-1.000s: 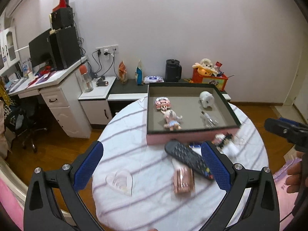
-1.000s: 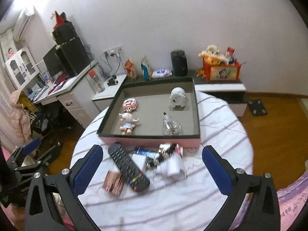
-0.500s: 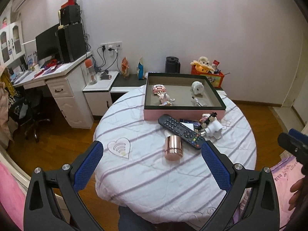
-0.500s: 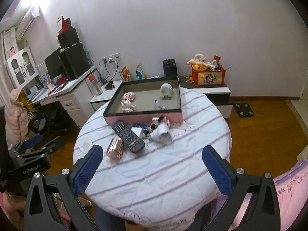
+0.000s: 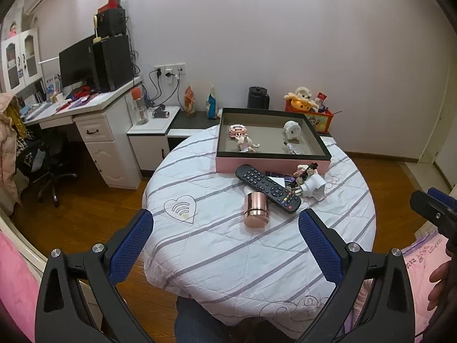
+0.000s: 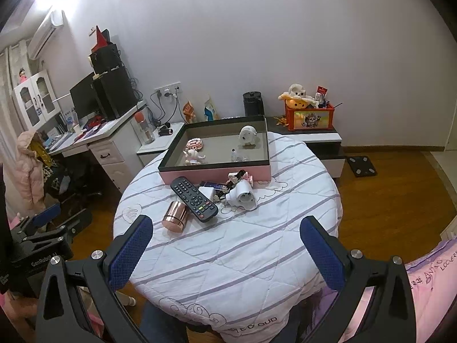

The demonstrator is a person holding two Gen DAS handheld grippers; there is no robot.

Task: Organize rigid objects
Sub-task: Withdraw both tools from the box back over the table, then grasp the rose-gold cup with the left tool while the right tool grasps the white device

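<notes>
So both grippers have pulled way back from the bench (image 5: 217,245) compared with a second ago, when they sat right over the clutter; now the whole round top fits in each view, and nothing on it looks shifted. The left gripper (image 5: 225,237) has its fingers spread wide with nothing between them; same for the right gripper (image 6: 227,243), wide and empty.

The loose stuff sits well ahead of both sets of fingers: a copper tin (image 5: 256,209) on its side, nearest the left fingers; the remote (image 5: 267,188) just beyond it, touching or nearly so; a white plug (image 5: 313,185) to the right of that, with a small dark pack (image 5: 278,175) and some little trinkets jammed in between, too small to tell apart.

The tray (image 5: 271,164) is farther off behind that pile; it already holds a white pig (image 5: 292,130), a doll (image 5: 244,143), a pink round thing (image 5: 237,129) and what looks like a clear bulb (image 5: 292,148).

My read: the retreat means no grab is underway; the pile is unsorted, so the job's maybe half done, and the next move is a fresh reach, probably for the tin since it's closest.
</notes>
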